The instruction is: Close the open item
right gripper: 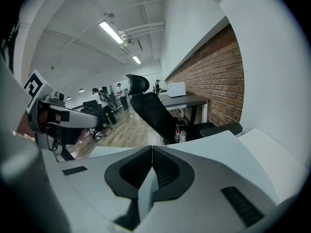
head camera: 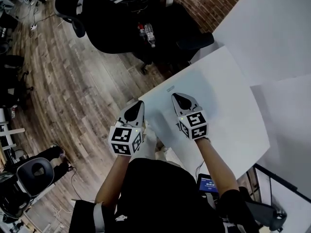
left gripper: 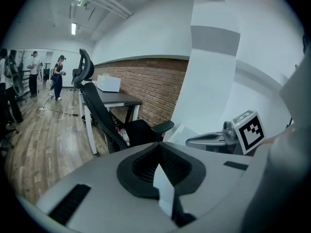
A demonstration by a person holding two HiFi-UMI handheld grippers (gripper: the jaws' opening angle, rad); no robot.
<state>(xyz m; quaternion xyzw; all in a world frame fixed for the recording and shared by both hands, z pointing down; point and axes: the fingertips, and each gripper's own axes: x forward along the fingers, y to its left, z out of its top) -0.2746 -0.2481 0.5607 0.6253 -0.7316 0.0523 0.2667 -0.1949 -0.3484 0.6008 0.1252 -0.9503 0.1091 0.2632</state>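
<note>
My left gripper (head camera: 137,106) hangs over the near left edge of the white table (head camera: 218,96), and its jaws meet at the tip with nothing between them. My right gripper (head camera: 181,99) is a little to its right above the tabletop, also shut and empty. Each gripper view looks level across the room: the left gripper (left gripper: 158,145) sees the right one (left gripper: 216,140) beside it, and the right gripper (right gripper: 152,148) sees the left one (right gripper: 63,118). No open item shows in any view; the tabletop under the grippers is bare.
A black office chair (head camera: 146,28) stands just beyond the table's far corner, with bottles (head camera: 148,33) by it. A brick wall (head camera: 214,1) and white panels (head camera: 277,28) lie behind. A desk with a white box (left gripper: 109,84) and several people (left gripper: 58,76) are farther off.
</note>
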